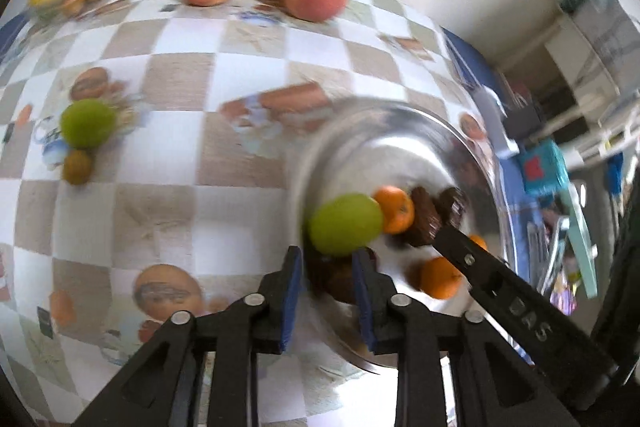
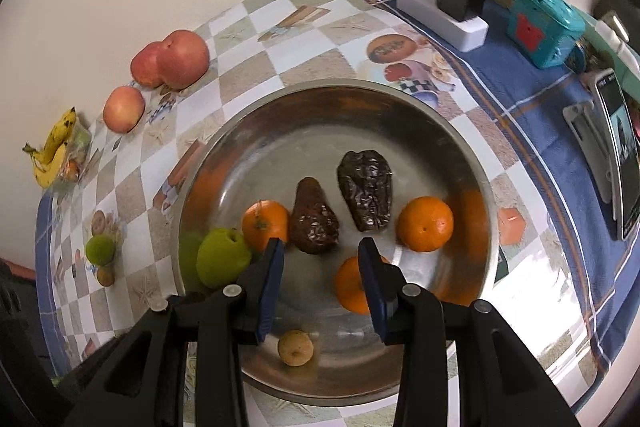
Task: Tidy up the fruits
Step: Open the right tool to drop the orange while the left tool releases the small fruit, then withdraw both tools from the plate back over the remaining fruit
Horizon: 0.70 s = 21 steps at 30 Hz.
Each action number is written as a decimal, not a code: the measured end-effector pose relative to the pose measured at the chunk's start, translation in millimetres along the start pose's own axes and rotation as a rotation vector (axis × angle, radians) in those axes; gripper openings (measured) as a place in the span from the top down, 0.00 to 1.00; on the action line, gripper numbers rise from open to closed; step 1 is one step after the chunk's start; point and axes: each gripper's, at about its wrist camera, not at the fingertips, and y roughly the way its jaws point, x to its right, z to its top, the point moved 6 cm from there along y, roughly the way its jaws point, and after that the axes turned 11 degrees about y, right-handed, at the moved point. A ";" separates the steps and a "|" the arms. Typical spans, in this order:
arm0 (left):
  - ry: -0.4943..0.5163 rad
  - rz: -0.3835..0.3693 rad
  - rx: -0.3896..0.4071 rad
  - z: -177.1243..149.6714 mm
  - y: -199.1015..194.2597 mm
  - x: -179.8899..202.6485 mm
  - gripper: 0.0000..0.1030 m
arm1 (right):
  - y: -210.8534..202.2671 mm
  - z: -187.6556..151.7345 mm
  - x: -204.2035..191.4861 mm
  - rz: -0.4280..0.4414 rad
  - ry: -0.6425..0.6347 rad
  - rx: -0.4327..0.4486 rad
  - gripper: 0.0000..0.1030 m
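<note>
**Fruit half sorted — both grippers open over the bowl**

Bowl [image 2: 452, 131] is a wide metal one, sitting on the checked tablecloth [image 2: 248, 67]. From the right wrist view I count inside it: three oranges [image 2: 425, 223], two dark wrinkled fruits [image 2: 366, 195] side by side in the middle, a green apple [image 2: 222, 261] against the left wall, and a small yellowish fruit [image 2: 295, 347] near the front rim. One orange touches the green apple, another sits partly behind my right finger.

My right gripper [image 2: 322, 281] points down into the bowl, jaws apart, nothing between the blue pads — open, holding nothing.

My left gripper [image 1: 326, 293] hangs over the bowl's left edge, jaws parted with a gap, pads pressing on nothing. Green apple lies just past its tips. Left view is blurred, so fine detail there I can't tell.

Still out on the cloth: three red apples [image 2: 182, 59] lined up by the wall, a banana bunch [image 2: 54, 151] on a clear bag at the far corner, a second green fruit [image 1: 87, 123] with a small brown one [image 1: 77, 167] touching it, well apart from the bowl.

Teal box [image 2: 544, 25] and white power strip [image 2: 444, 13] sit on the blue border behind the bowl.
</note>
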 end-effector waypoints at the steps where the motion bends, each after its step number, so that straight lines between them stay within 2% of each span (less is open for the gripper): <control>1: -0.019 0.018 0.004 1.7 -1.4 -7.2 0.45 | 0.2 -0.5 -2.2 -0.003 -0.010 0.004 0.38; 2: -0.033 0.039 0.011 2.5 -2.8 -13.0 0.30 | 0.2 -0.4 -4.0 -0.009 -0.018 0.010 0.33; 6: -0.101 0.089 0.060 6.2 -12.2 -36.5 0.21 | 0.4 1.8 -6.4 -0.017 -0.030 0.019 0.29; 8: -0.130 0.137 0.084 6.0 -17.6 -49.8 0.01 | 1.6 1.0 -7.9 -0.021 -0.037 0.019 0.24; 11: -0.153 0.230 0.112 7.5 -22.7 -68.3 0.00 | 3.0 -0.9 -12.2 -0.021 -0.058 0.029 0.22; 13: -0.176 0.284 0.124 7.0 -28.5 -85.2 0.00 | 2.4 -1.5 -16.8 -0.005 -0.062 0.044 0.04; 21: -0.297 0.366 0.213 11.2 -62.1 -154.0 0.00 | -3.5 -7.2 -57.4 0.075 -0.128 0.091 0.04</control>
